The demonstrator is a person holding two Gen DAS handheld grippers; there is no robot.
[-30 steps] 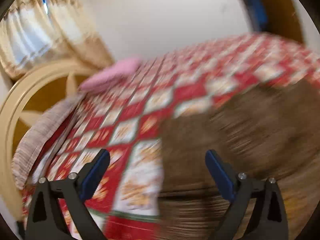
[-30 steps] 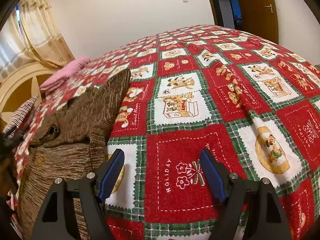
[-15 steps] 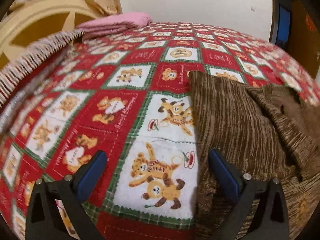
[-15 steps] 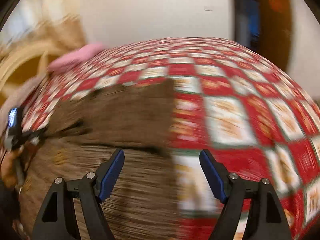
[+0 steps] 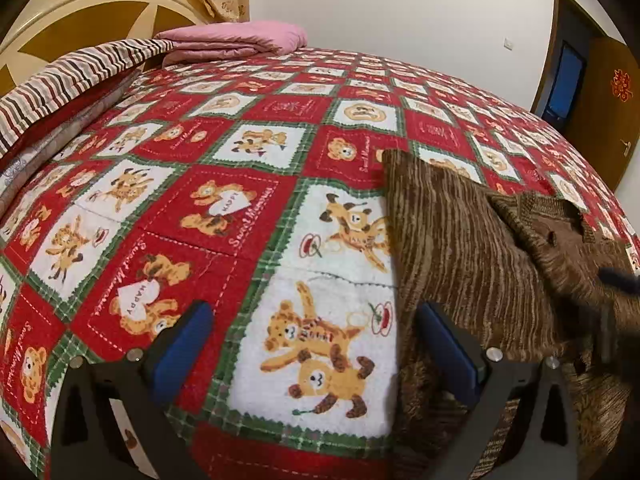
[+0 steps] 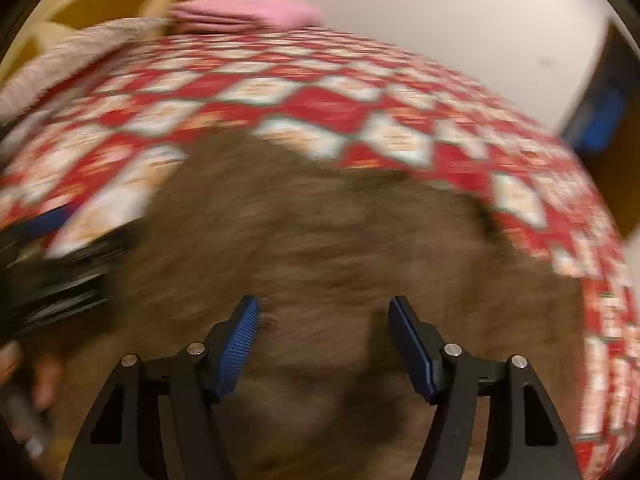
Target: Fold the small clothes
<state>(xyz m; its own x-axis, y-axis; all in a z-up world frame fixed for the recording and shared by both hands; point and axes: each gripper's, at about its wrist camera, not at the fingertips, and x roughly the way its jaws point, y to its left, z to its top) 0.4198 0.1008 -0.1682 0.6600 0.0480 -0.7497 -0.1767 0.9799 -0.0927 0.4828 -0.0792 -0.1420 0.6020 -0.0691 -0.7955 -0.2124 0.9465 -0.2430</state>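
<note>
A bed cover [image 5: 256,216] of red and white squares edged in green fills the left wrist view. On its red squares, white stitching reads "Sweet Memories" beside bears holding a heart marked "HAPPY"; the white squares show teddy bears and small dogs. At the far end of the bed stand a cream, curved headboard [image 5: 80,12], a striped quilt [image 5: 60,80] draped along the left edge, and a folded pink blanket [image 5: 236,40]. A brown door [image 5: 604,104] at the right bears a red paper emblem whose characters are too small to read.

The brown striped knit garment [image 5: 472,240] lies on the cover at the right, one flat panel spread towards the head of the bed and a rumpled, darker part beyond it.

The left gripper [image 5: 312,344] tilts down over the cover, its blue pads [image 5: 180,348] spread wide with nothing between them; the right pad stands at the garment's left edge.

The right wrist view is blurred. The right gripper [image 6: 324,344] points down above the middle of the garment [image 6: 320,240], its jaws at a middling gap, having just been closing, and clasping nothing. A hand [image 6: 24,376] shows at the left edge.
</note>
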